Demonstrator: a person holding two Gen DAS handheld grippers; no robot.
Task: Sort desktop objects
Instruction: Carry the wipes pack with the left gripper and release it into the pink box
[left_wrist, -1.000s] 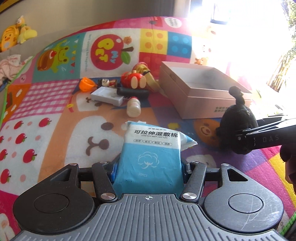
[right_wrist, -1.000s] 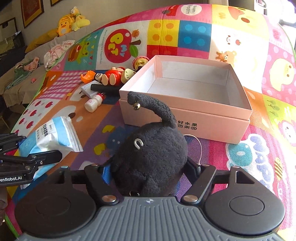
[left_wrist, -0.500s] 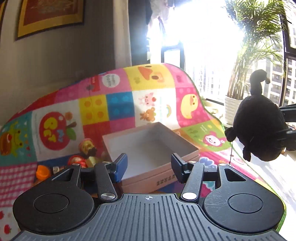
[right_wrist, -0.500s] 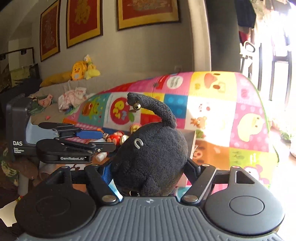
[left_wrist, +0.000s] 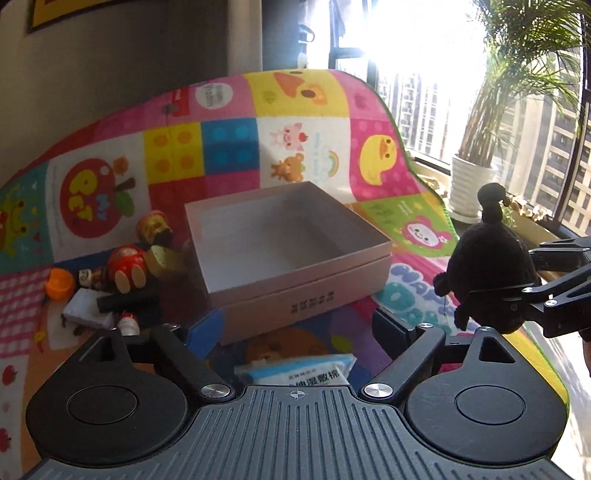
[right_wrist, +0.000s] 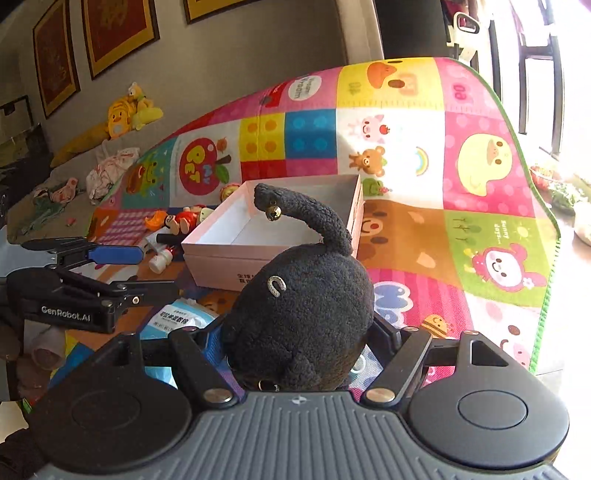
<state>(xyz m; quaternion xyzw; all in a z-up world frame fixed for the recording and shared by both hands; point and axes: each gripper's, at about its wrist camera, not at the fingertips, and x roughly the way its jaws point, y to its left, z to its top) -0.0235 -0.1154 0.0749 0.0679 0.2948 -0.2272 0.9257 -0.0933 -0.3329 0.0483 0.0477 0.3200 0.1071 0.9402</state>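
Left wrist view: we hold the left gripper (left_wrist: 295, 325) with its jaws spread wide and nothing between them, raised above a patchwork play mat (left_wrist: 314, 110). A blue-and-white packet of cotton pads (left_wrist: 299, 371) lies flat on the mat beneath the gripper, its near end hidden by the gripper body. Beyond it stands an open pink box (left_wrist: 295, 291) whose inside shows bare. To the left of the box we see a cluster of small things: a red toy figure (left_wrist: 127, 266), an orange cup (left_wrist: 59, 284), a white card or small box (left_wrist: 86, 314), a black stick (left_wrist: 125, 299) and a small white bottle (left_wrist: 128, 322), lying close together and partly overlapping. At the right of this view the right gripper (left_wrist: 517, 295) carries a black plush toy (left_wrist: 487, 273) in the air, level with the box's right side. A potted palm (left_wrist: 476, 177) stands by the window behind.

Right wrist view: we see the right gripper (right_wrist: 295, 354) pinching the black plush toy (right_wrist: 306, 310) by its body, the curved neck or tail with a small bell pointing up and away. The pink box (right_wrist: 221, 258) lies just beyond the toy, the packet (right_wrist: 177, 317) to its near left, and the left gripper (right_wrist: 122, 269) at the left edge.
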